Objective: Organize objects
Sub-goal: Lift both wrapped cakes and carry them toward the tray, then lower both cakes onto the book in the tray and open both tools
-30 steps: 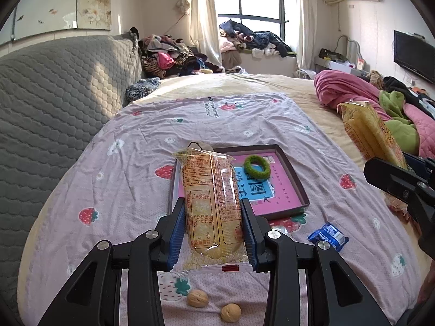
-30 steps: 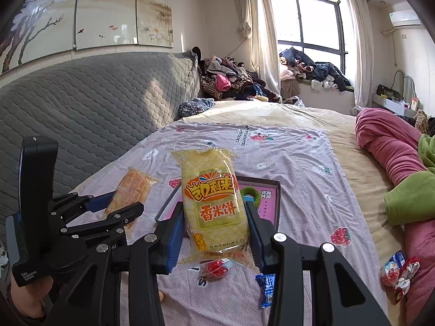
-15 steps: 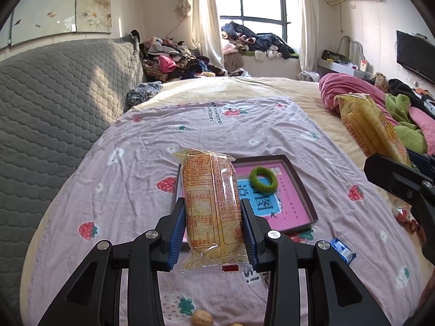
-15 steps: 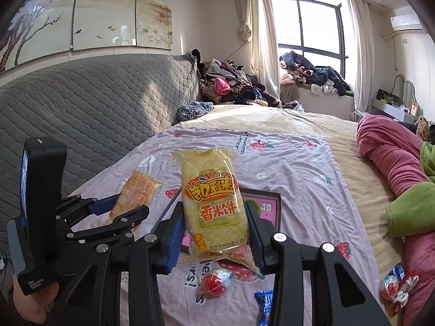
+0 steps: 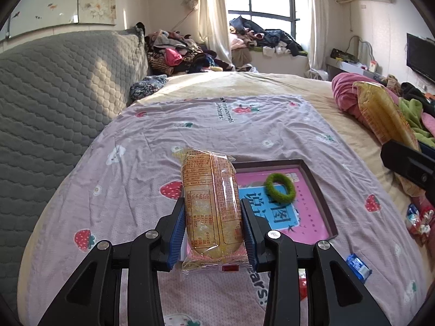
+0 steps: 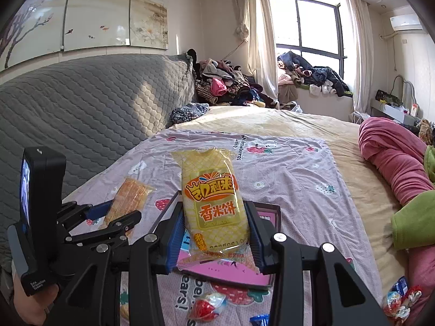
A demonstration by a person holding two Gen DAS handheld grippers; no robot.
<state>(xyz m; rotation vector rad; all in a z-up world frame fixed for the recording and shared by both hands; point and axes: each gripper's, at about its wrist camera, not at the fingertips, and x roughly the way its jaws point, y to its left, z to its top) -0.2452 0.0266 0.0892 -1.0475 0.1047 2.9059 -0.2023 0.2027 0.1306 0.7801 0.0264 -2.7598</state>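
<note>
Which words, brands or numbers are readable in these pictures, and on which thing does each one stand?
"香米饼": front of the yellow snack pack in the right gripper; the big orange brand above is too stylised to read surely.
"strawberries", "bears!": printed on the bedsheet.
"图": blue label in the pink tray; the rest is hidden.
"Data Acquisition System": black device, tiny, only roughly legible.
Back of the snack pack in the left gripper: print too small.

Bedsheet (image 5: 141, 179) lilac, strawberry print. Tray (image 5: 322, 206) dark-rimmed, pink inside, blue panel. Hair tie (image 5: 280, 187) green. Headboard (image 5: 54, 103) grey, honeycomb quilting. Rice cracker pack (image 6: 214, 203) yellow, orange lettering. Blanket (image 6: 391, 160) pink.
</note>
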